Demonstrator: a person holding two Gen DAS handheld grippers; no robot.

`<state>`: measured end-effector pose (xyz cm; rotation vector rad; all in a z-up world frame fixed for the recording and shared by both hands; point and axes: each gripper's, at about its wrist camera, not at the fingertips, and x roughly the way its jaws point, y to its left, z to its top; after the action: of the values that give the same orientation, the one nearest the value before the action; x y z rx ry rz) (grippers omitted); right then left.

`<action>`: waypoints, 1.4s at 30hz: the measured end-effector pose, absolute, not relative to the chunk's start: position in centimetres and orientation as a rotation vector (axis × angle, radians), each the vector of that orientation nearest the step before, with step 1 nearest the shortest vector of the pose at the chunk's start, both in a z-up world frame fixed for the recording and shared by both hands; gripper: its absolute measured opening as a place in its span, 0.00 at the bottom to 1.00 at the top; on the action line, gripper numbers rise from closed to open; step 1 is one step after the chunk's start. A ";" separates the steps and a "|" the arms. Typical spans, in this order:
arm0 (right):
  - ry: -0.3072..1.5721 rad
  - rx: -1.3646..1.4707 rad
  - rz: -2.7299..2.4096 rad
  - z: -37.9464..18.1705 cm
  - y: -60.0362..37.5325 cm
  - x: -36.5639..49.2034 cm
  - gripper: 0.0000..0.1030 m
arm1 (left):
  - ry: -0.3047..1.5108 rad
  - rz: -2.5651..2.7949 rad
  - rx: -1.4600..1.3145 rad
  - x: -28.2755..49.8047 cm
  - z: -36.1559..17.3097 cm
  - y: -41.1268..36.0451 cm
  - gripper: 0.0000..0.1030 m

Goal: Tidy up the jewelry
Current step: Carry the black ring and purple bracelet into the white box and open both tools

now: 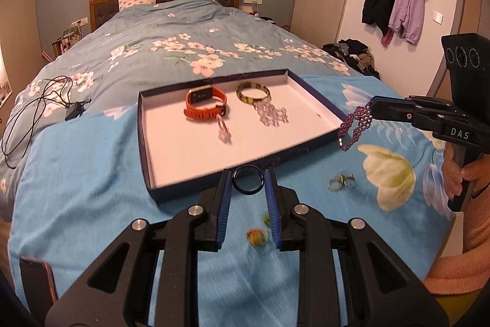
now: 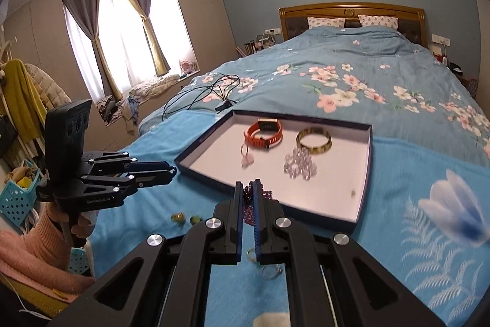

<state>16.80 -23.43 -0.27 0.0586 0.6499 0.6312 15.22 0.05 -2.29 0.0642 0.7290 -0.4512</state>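
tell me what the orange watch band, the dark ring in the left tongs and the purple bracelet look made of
Orange watch band: probably silicone or rubber; matte, with moulded ridges along the strap.
Dark ring, clamped in the left tongs: glossy and smooth; could be glass, stone or resin.
Purple bracelet, hanging from the right tongs: woven small beads, likely glass, with a limp drape and a metal-looking clasp.

Jewelry lying in and around a shallow white-lined tray (image 1: 171, 143) on the bed

An orange watch (image 1: 204, 106), a tortoiseshell bangle (image 1: 253, 93) and a clear bead bracelet (image 1: 272, 114) are lying inside; a dark ring (image 1: 248, 179) is sitting pinched between pads at the near rim, a purple beaded bracelet (image 1: 355, 124) is dangling beside the right wall, small rings (image 1: 341, 182) are resting outside.
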 end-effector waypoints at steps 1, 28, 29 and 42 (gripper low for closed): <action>0.649 0.060 0.631 -0.2 -23.4 17.2 0.04 | 0.729 -0.451 0.064 15.6 -2.2 0.0 0.22; 0.726 0.052 0.658 -2.5 -19.8 26.1 0.04 | 0.851 -0.471 0.120 24.2 -5.7 -3.9 0.22; 0.725 0.051 0.661 -2.5 -19.7 26.2 0.04 | 0.856 -0.470 0.122 24.5 -5.8 -4.0 0.22; 0.799 0.027 0.616 -4.8 -20.9 27.5 0.04 | 0.949 -0.438 0.107 28.7 -8.5 -4.8 0.22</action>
<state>27.49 -20.87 -4.81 0.0268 0.7987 0.6161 28.73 -4.75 -8.54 0.1075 0.9490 -0.4377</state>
